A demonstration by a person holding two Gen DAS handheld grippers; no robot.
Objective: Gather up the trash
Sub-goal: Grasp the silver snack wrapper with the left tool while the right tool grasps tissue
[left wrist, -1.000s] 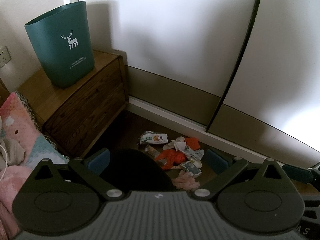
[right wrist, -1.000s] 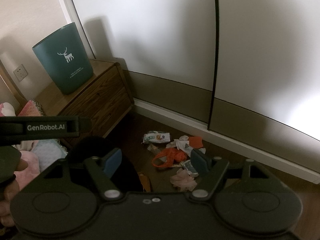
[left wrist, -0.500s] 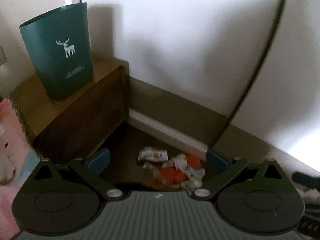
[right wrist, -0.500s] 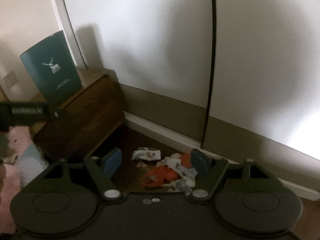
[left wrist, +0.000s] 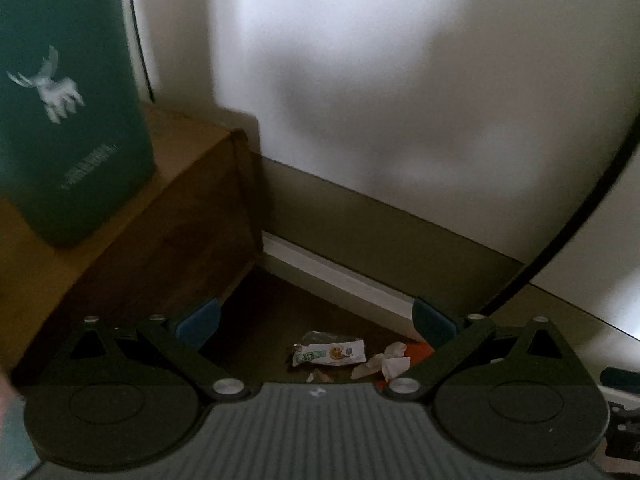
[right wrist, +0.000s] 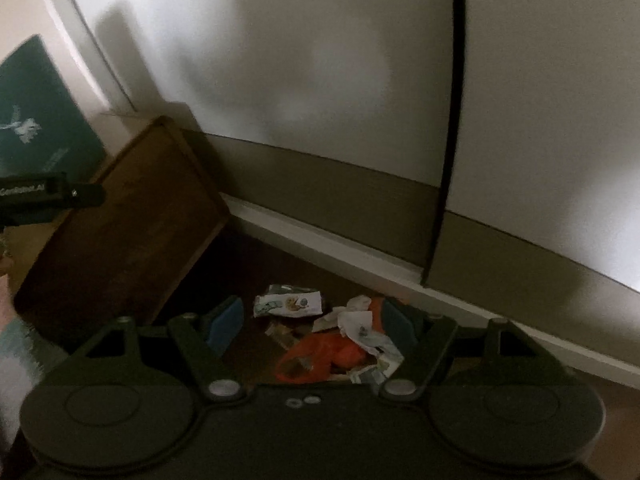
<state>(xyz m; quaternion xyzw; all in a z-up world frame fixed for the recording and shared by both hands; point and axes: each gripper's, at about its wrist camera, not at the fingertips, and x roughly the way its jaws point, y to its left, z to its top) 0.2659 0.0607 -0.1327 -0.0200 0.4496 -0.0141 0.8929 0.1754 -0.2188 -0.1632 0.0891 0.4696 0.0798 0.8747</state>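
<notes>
A pile of trash lies on the dark floor by the wall: a white snack wrapper (left wrist: 330,352) (right wrist: 288,304), crumpled white paper (left wrist: 384,364) (right wrist: 354,322) and an orange plastic bag (right wrist: 320,356). A green bin with a white deer (left wrist: 68,120) (right wrist: 36,128) stands on a wooden nightstand (left wrist: 132,216) (right wrist: 132,216). My left gripper (left wrist: 316,320) is open and empty, high above the trash. My right gripper (right wrist: 312,322) is open and empty, also above the pile. Both views are blurred.
White sliding wardrobe doors (left wrist: 400,100) (right wrist: 320,60) with a dark seam and a low skirting run behind the trash. The nightstand stands left of the pile. The left gripper's body (right wrist: 44,196) shows at the left edge of the right wrist view.
Both grippers have moved forward toward the wardrobe and nightstand. The bin looms larger, the trash has slid lower in both views, and the bedding has left the frame. Jaws stay open.
</notes>
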